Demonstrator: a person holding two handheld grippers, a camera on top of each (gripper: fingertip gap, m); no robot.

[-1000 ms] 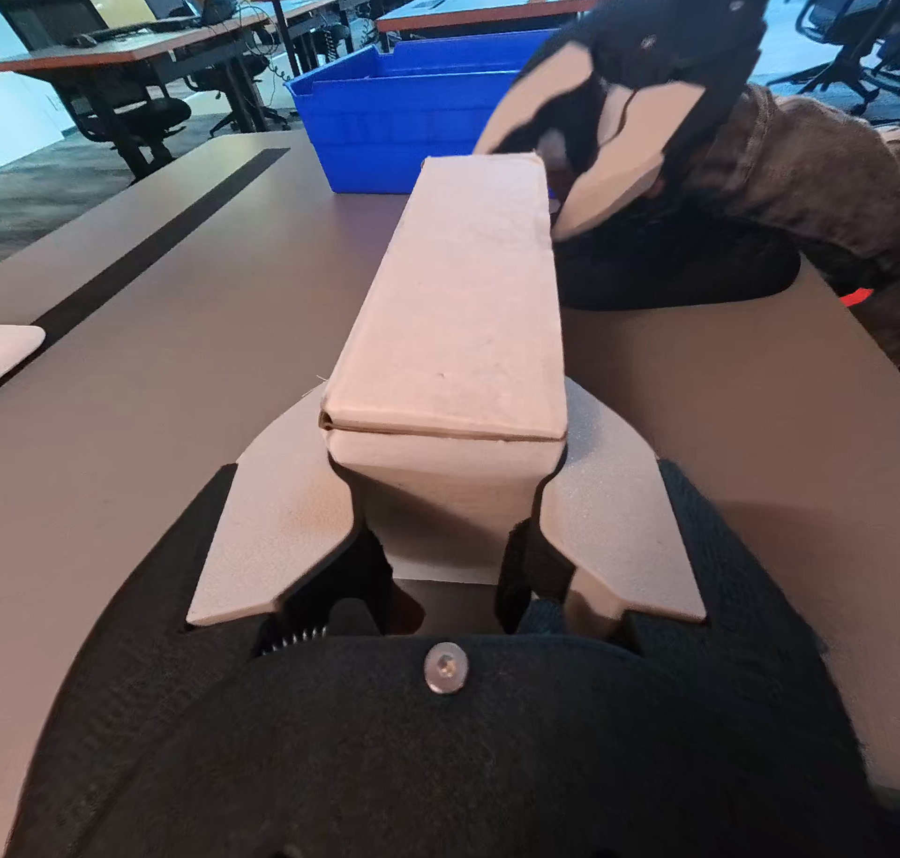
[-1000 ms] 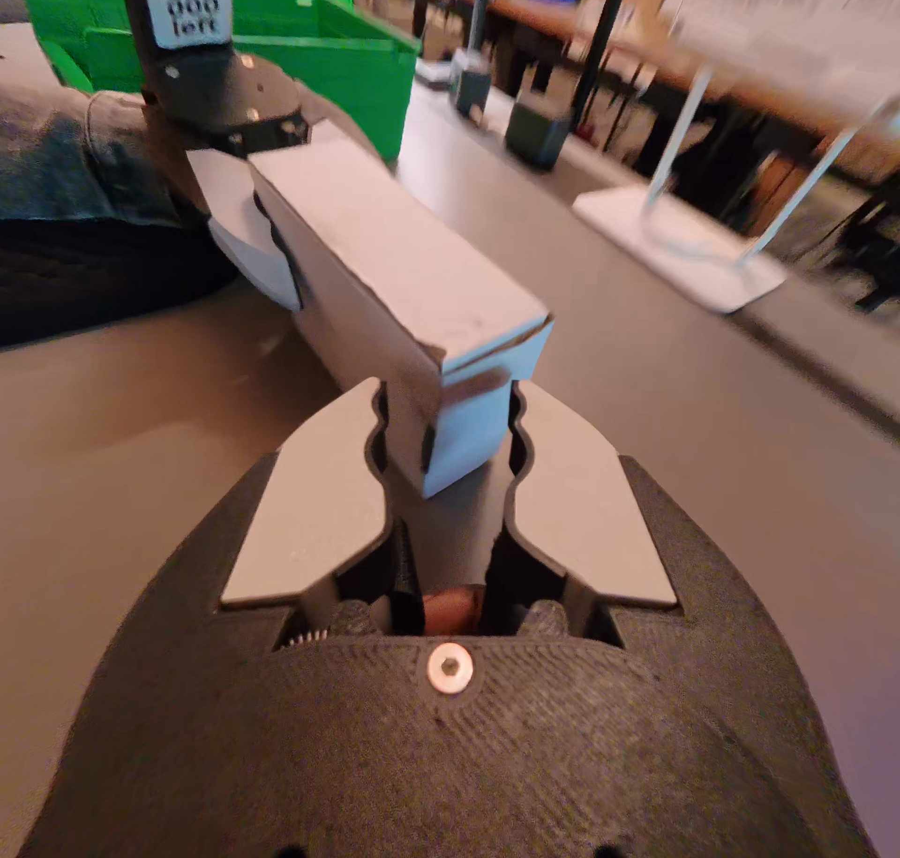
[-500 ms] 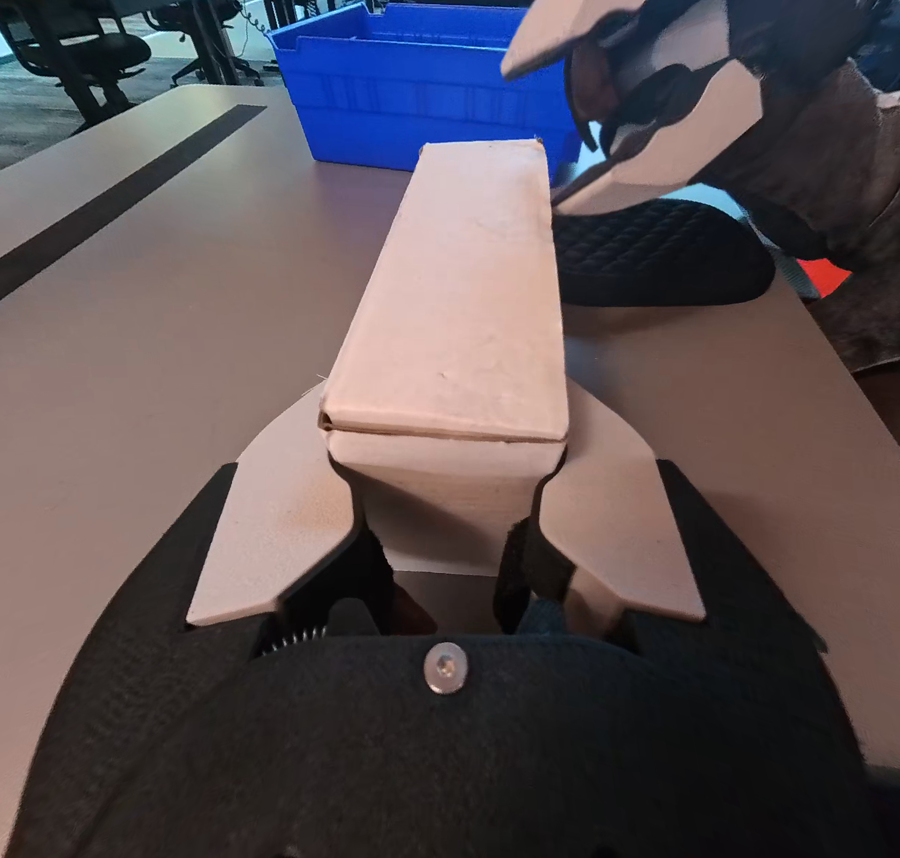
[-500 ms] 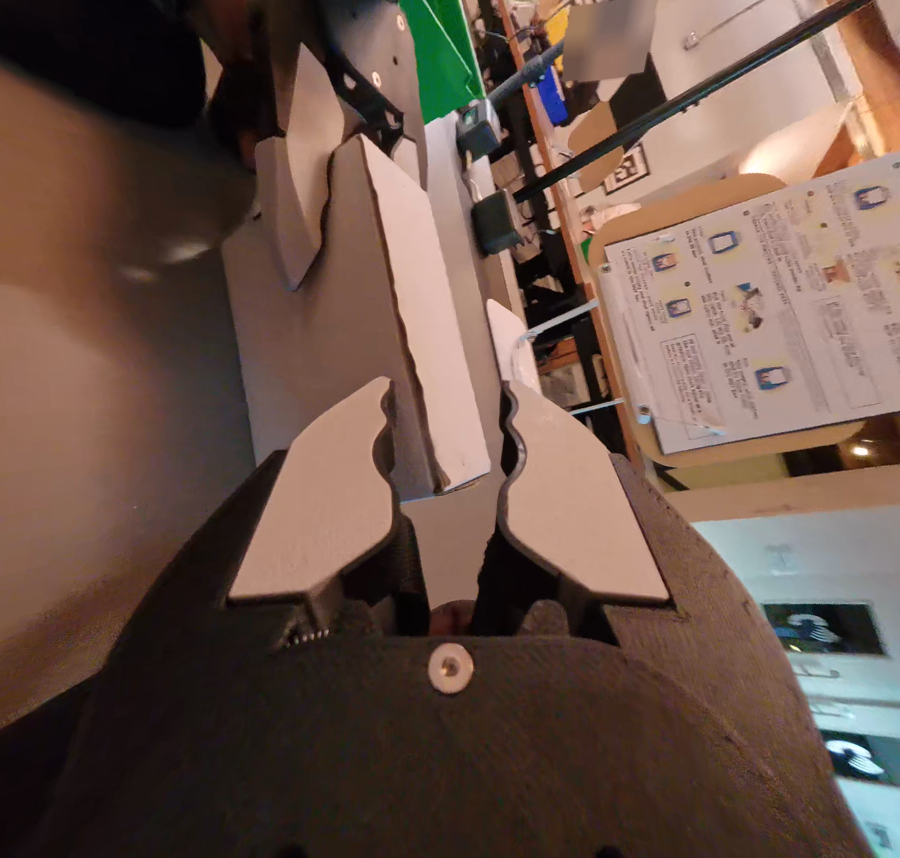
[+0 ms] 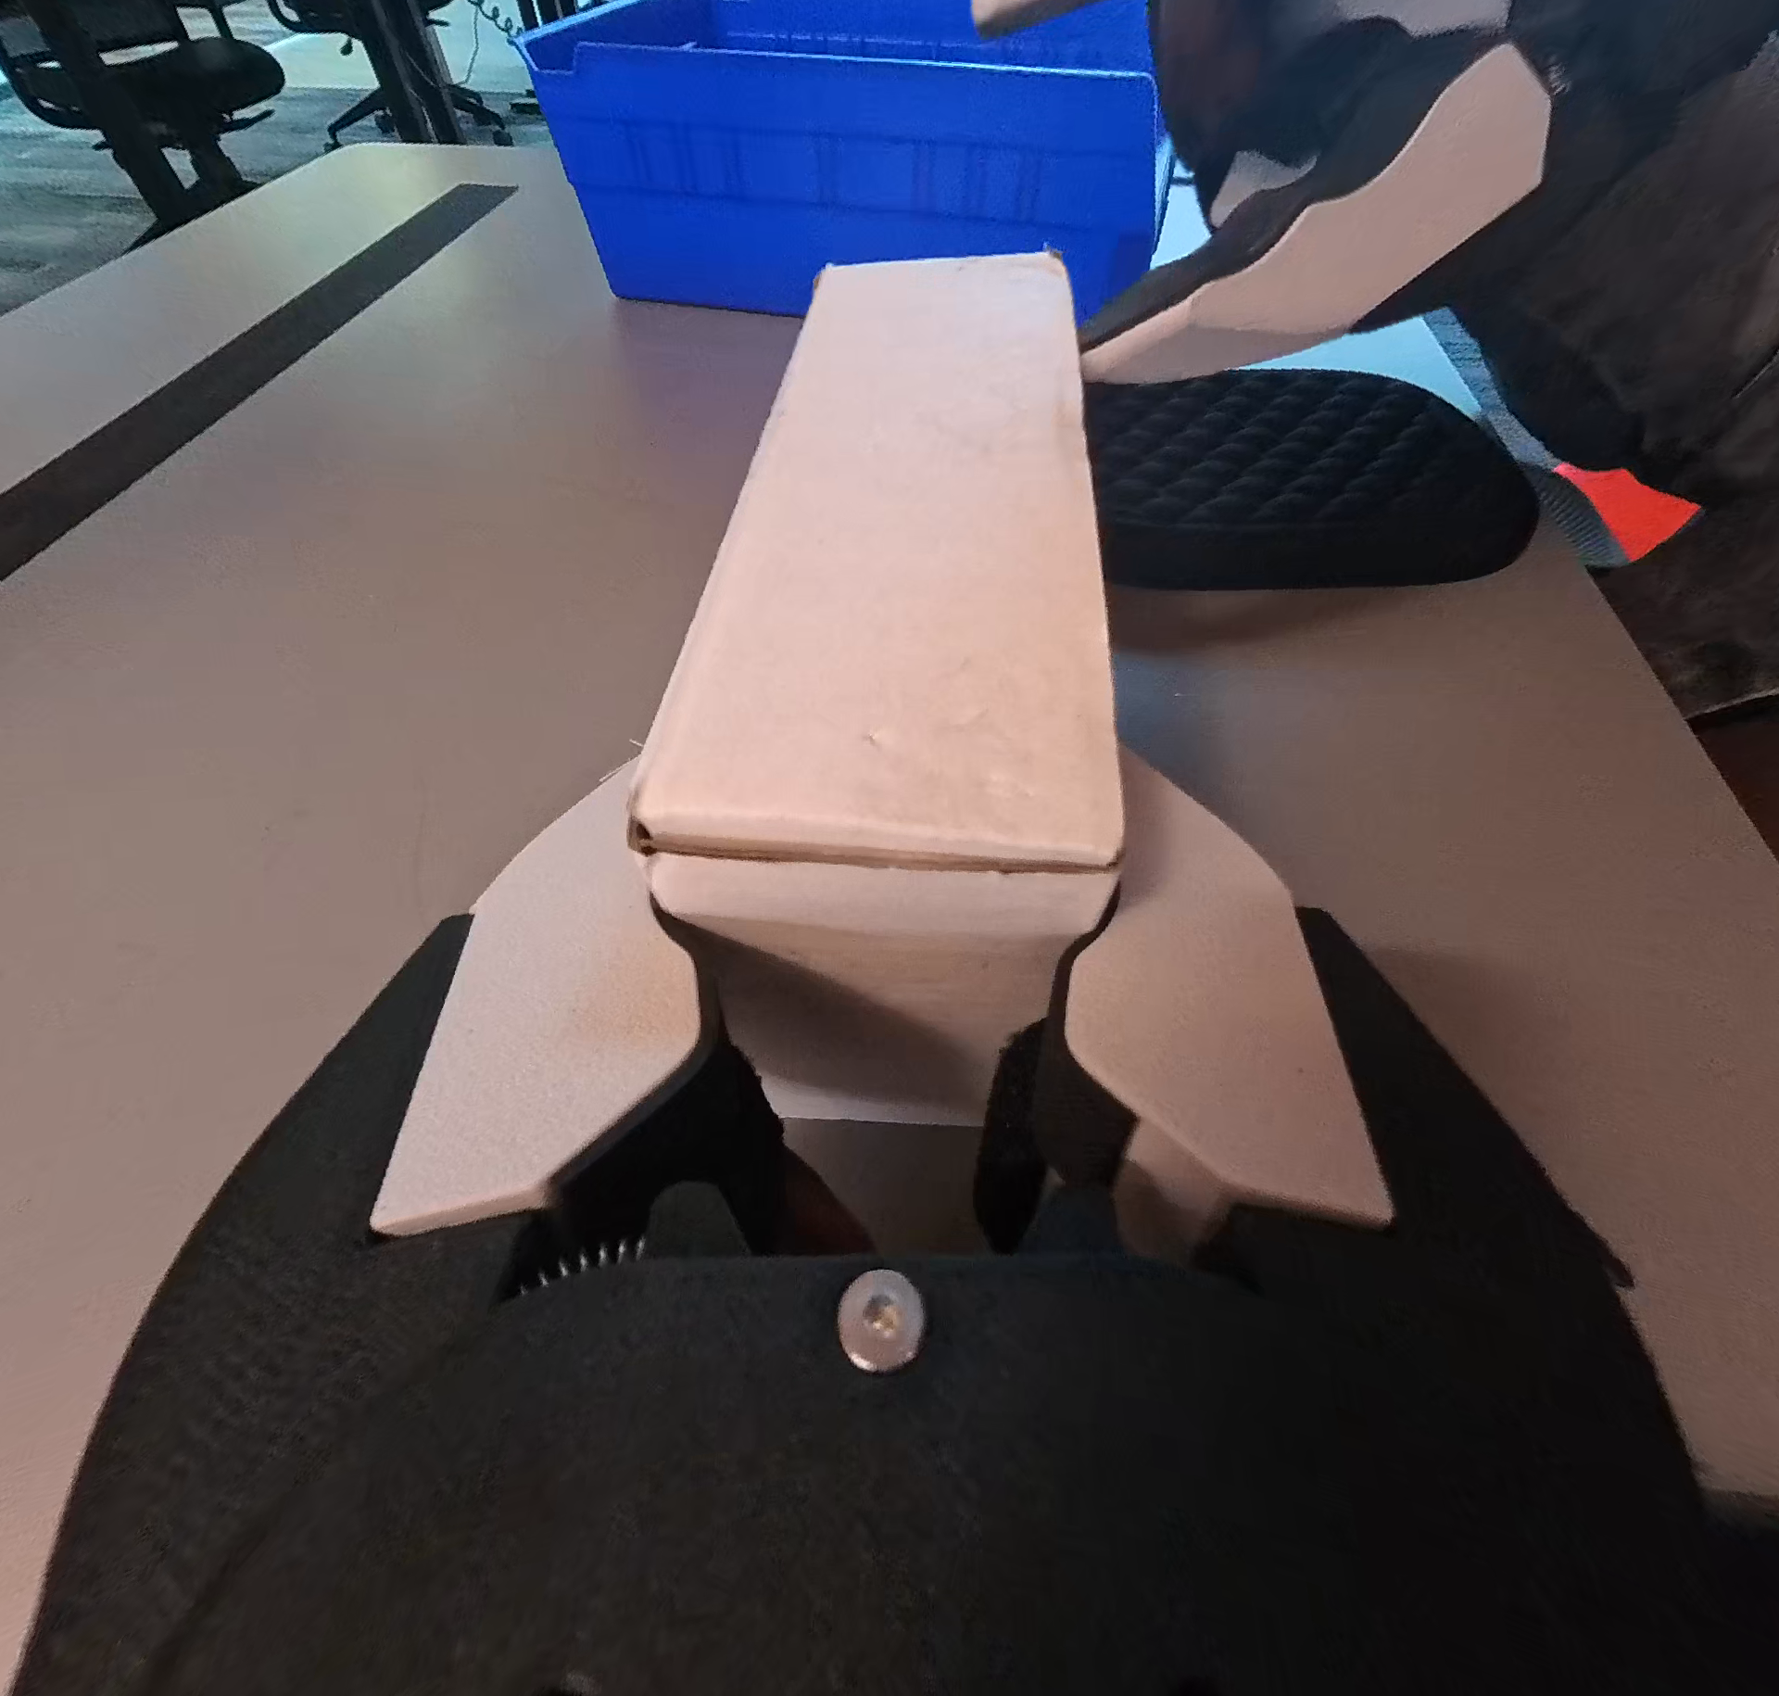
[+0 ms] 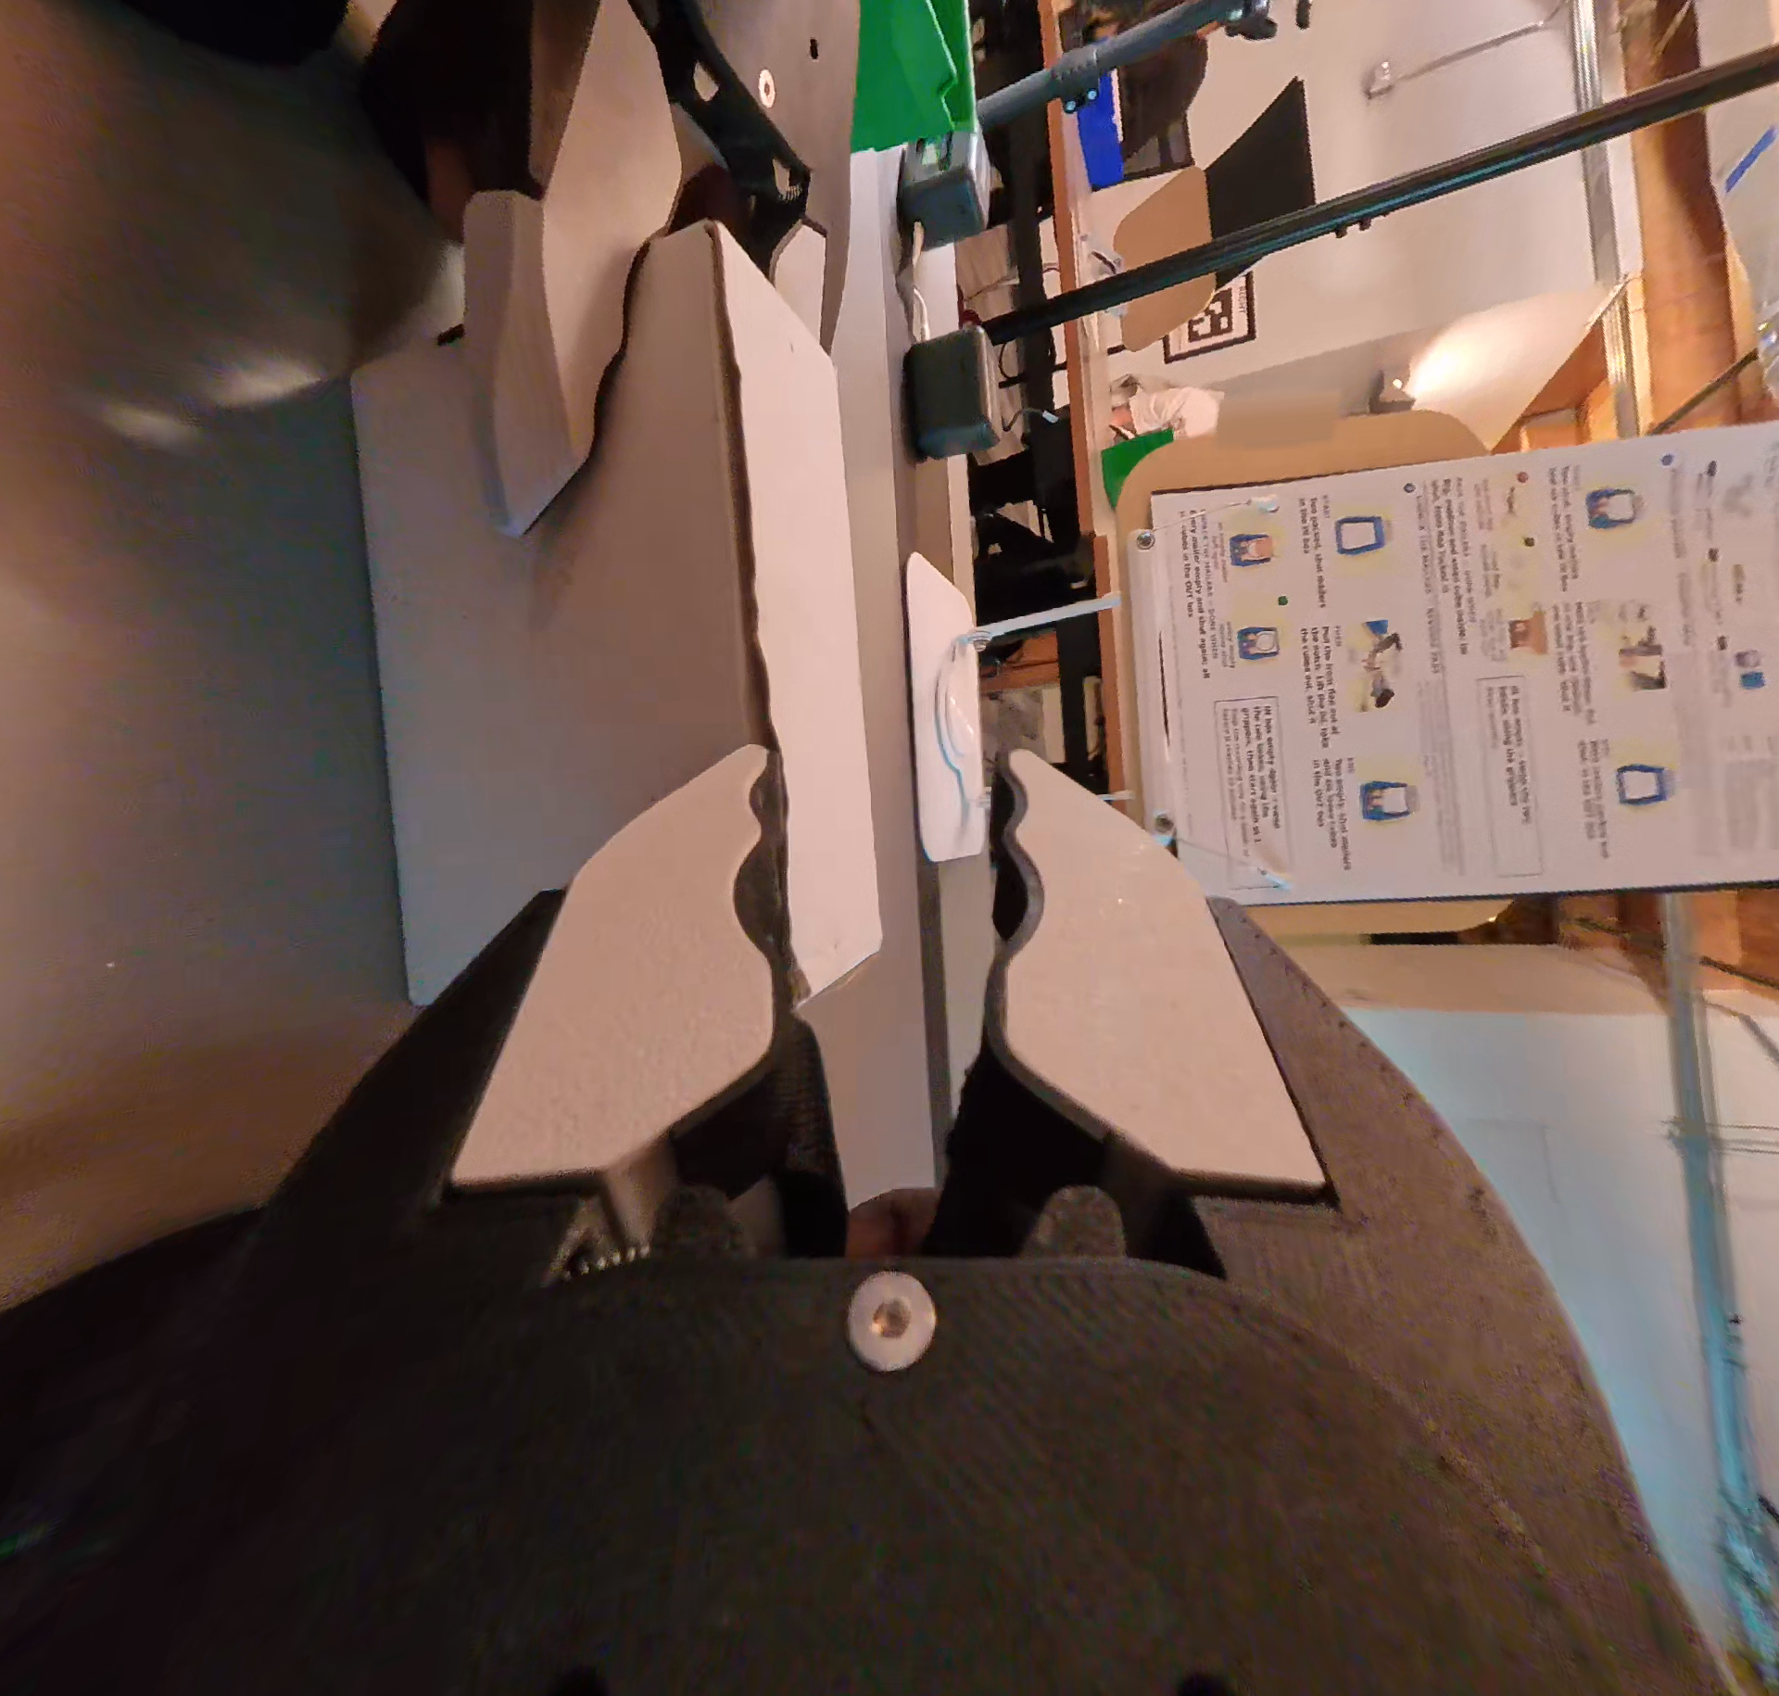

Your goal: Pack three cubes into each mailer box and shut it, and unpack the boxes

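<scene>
Left wrist view: looking along the left gripper (image 5: 881,956). Squeezing tight on the near end of the box (image 5: 905,591), one finger pressing each side. Pointing the long white box straight away, with its lid lying flat and closed on top. Sitting low over the table (image 5: 337,591), touching it or not, hard to tell. Hanging high by the far right corner of the box, the right gripper (image 5: 1107,177), with fingers spread wide and gripping nothing. Reaching its lower finger tip just beside that corner. Standing behind the box, a blue bin (image 5: 818,138). Lying to the right of the box, a black pad (image 5: 1300,475). Running across the table on the left, a dark stripe (image 5: 241,369).

Right wrist view: seeing everything turned on its side. Looking along the right gripper (image 6: 886,783), with fingers parted and holding nothing. Touching the long edge of the box (image 6: 578,668) with one finger only, the other finger staying clear of it. Clamping the far end of the box, the left gripper (image 6: 674,321). Showing past it, a green bin (image 6: 905,32). Sitting farther along the table (image 6: 144,591), a flat white base (image 6: 939,706). Hanging beyond that, a poster (image 6: 1444,668) with small drawings.
</scene>
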